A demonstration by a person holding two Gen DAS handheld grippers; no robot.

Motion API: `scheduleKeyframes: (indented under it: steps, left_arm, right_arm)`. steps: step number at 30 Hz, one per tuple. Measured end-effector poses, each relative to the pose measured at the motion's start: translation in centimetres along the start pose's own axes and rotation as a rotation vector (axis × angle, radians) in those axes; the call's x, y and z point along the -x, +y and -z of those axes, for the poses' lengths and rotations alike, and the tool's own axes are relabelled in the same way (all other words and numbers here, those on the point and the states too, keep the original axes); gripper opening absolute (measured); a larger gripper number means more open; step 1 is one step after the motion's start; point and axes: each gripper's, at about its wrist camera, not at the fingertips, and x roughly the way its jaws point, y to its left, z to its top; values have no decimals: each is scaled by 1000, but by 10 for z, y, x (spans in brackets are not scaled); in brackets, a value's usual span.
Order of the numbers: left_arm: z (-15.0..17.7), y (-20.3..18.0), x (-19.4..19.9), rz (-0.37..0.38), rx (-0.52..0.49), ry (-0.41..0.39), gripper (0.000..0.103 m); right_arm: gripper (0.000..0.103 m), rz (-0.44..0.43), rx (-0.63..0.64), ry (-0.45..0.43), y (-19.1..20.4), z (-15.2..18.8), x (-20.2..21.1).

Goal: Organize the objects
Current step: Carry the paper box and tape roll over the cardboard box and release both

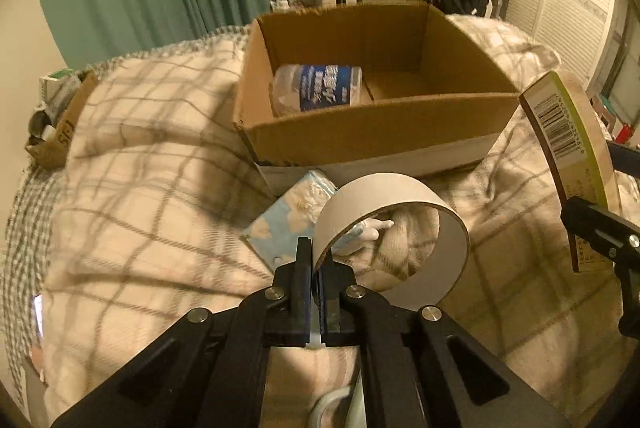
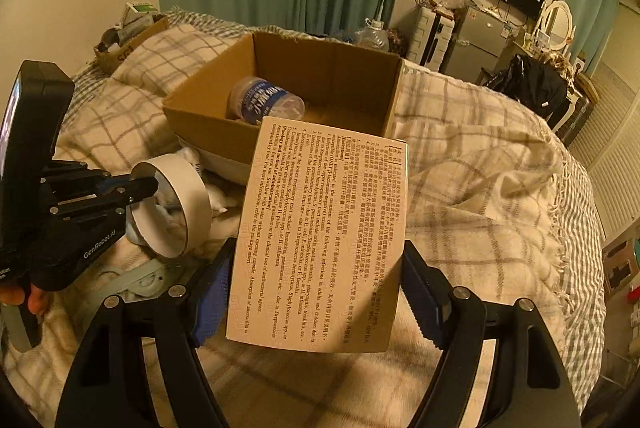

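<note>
Resting on the plaid blanket (image 2: 480, 164), the open cardboard box (image 1: 360, 132) holds 1 clear bottle (image 1: 316, 88) lying on its side, its blue label in white script I cannot read. The right gripper (image 2: 316, 292) pinches a cream medicine carton (image 2: 324, 236) printed with "Indications" and "administration" text, held just before the box. The left gripper (image 1: 316, 260), marked "GenRobot.AI", is pressed onto a plain white tape ring (image 1: 394, 240) above the blanket.

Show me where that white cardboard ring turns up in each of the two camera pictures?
Left wrist view: the cardboard ring sits at lower centre, its wall pinched by the left hand-held gripper.
Right wrist view: the ring is at middle left, held by that same gripper.
Shared landmark: the open cardboard box on the bed, beyond the ring.
</note>
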Motion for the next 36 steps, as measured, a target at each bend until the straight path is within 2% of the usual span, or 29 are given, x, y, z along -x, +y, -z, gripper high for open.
scheduleKeyframes:
  steps: [11,17,21,25,28,32,36]
  left_arm:
    - [-15,2,83,12,-37,-152,1]
    - [-49,5,119,30,-50,-225,2]
    - [-81,6,128,20,-56,-263,2]
    - [-121,10,109,46,-36,-230,2]
    - [-143,10,88,21,-46,-220,2]
    - [-167,11,40,13,-45,-167,2]
    - [-174,12,-13,4,-52,-113,2]
  right_arm:
    - [76,29,-1,-115,13,-7,70]
    - [76,20,-24,-197,6,-35,109]
    - [76,42,-25,-229,-1,-65,115]
    - [76,37,-39,-232,-10,-102,101]
    - [76,39,-38,-218,-17,-128,79]
    - [76,30,-44,-167,-29,-157,31]
    - [75,17,-50,-94,-40,-167,-24]
